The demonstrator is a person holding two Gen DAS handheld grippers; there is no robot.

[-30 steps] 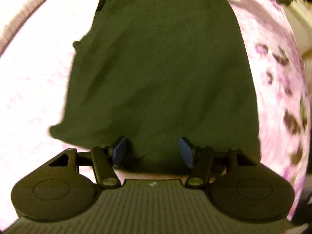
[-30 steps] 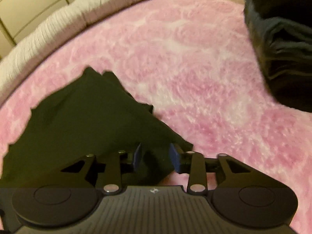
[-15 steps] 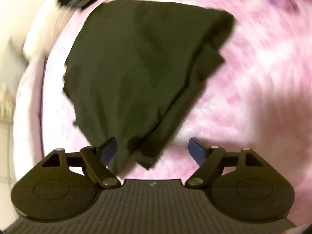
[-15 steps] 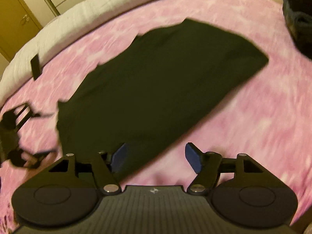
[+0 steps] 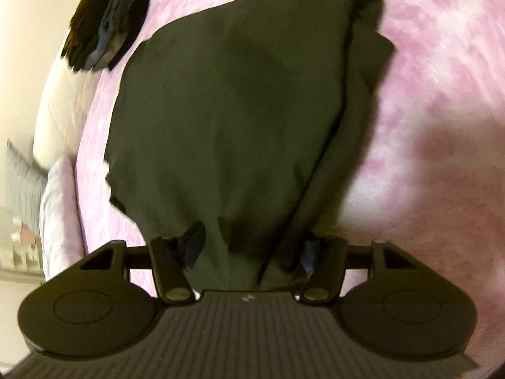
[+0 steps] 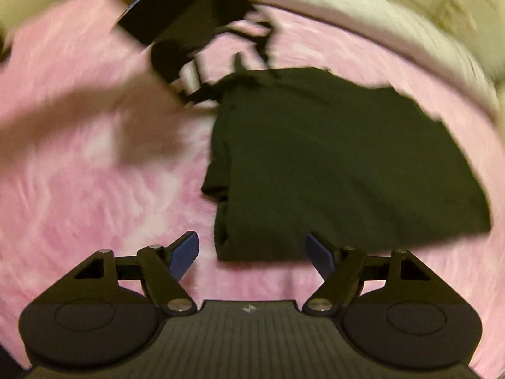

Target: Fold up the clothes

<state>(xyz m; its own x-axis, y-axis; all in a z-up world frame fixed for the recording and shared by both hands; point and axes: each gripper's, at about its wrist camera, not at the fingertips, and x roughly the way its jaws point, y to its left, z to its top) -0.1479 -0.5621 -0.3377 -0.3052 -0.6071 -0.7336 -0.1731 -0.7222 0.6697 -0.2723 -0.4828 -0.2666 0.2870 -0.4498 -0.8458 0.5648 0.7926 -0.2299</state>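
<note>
Clothes stack (image 5: pixel 104 22) only left-view

My left camera sits just behind my left gripper (image 5: pixel 252 249) and looks steeply down along its fingers, close over the near corner of the dark garment (image 5: pixel 240 110), which runs from 6 o'clock up to 12 and fills most of the view. The pink blanket (image 5: pixel 442 126) shows at 3 o'clock.

My right camera rides behind my right gripper (image 6: pixel 252 254), also tilted downward but farther back, facing the garment (image 6: pixel 331 164) from another side; it lies from centre to 3 o'clock.

Both views share the garment and blanket (image 6: pixel 94 189). The right view catches my left gripper (image 6: pixel 192 63), blurred, at 11 o'clock.
</note>
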